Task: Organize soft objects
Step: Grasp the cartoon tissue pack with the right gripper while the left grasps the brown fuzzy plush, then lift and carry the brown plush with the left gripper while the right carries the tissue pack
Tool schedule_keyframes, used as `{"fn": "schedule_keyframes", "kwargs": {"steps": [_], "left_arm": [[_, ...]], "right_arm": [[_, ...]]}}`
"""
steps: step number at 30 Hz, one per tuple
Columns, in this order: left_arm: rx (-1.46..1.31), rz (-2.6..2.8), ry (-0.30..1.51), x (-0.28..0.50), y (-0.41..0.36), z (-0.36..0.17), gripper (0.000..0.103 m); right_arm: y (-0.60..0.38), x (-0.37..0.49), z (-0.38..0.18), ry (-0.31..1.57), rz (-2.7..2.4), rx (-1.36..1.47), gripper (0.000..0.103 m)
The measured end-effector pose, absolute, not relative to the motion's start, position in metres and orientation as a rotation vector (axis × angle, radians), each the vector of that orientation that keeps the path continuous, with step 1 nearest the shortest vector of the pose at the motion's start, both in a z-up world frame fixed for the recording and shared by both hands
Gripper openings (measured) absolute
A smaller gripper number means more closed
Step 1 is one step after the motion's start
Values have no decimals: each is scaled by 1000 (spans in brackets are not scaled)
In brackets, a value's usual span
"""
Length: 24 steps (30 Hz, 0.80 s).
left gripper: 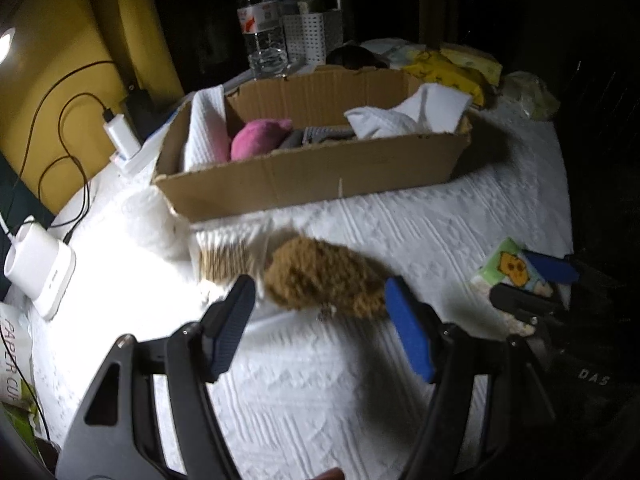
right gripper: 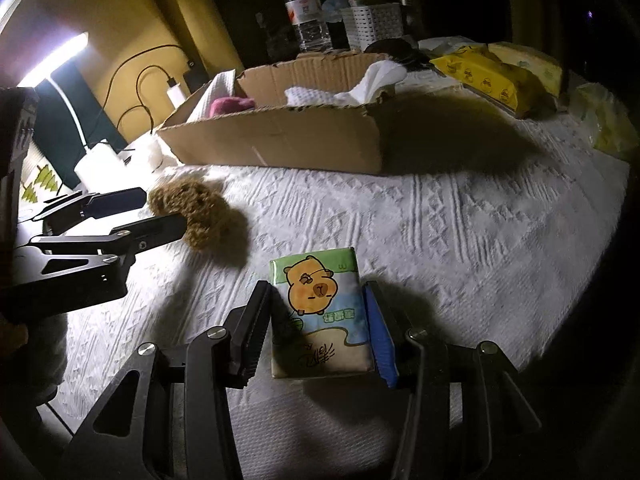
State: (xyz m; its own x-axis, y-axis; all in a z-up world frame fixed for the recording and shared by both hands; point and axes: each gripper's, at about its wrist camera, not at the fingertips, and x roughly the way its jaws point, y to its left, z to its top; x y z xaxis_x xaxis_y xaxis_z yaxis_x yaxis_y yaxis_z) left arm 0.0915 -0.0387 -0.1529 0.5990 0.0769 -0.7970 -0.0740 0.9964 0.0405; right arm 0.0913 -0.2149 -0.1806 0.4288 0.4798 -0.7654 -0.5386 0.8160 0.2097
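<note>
Two soft items remain loose on the white quilted cover point(right gripper: 460, 232), each with a gripper at it. Item one: brown fuzzy plush point(left gripper: 324, 276), lying just in front of the cardboard box point(left gripper: 320, 176); the left gripper point(left gripper: 320, 300) has its jaws spread to either side of the plush's near end, pads not visibly pressing, so it reads as lined up for a grasp rather than holding. Item two: tissue packet with a cartoon capybara point(right gripper: 320, 312), flat on the cover, well apart from the plush; the right gripper point(right gripper: 316, 328) brackets it, black pad on one long side, blue pad on the other, both flush against the wrapper, which looks like a pinch across the narrow width, though a sliver of gap cannot be ruled out. Destination, by judgement: the box, open-topped, already holding a pink soft piece point(left gripper: 260, 140), grey fabric and white paper towel point(left gripper: 384, 120). Clearances: bare cover lies between both items and the box's near wall; that wall stands above the cover, so each load would have to be lifted over its ragged rim. Left edge is crowded with chargers and cables point(left gripper: 72, 152); yellow packs point(right gripper: 492, 84) and a water bottle point(left gripper: 262, 24) sit behind the box, off the likely path.
</note>
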Motion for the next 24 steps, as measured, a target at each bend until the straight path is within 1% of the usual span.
{"fn": "schedule_keyframes", "kwargs": {"steps": [5, 13, 17, 24], "left_arm": [[-30, 63, 954, 109, -37, -159, 73], [39, 32, 1018, 124, -54, -176, 73], [30, 32, 1053, 128, -52, -185, 74], [26, -7, 1036, 126, -52, -185, 72]], "right_arm": [[-221, 103, -179, 925, 635, -64, 49], [-224, 116, -180, 920, 638, -50, 49], [-223, 120, -182, 924, 640, -42, 49], [-225, 121, -181, 926, 629, -34, 49]]}}
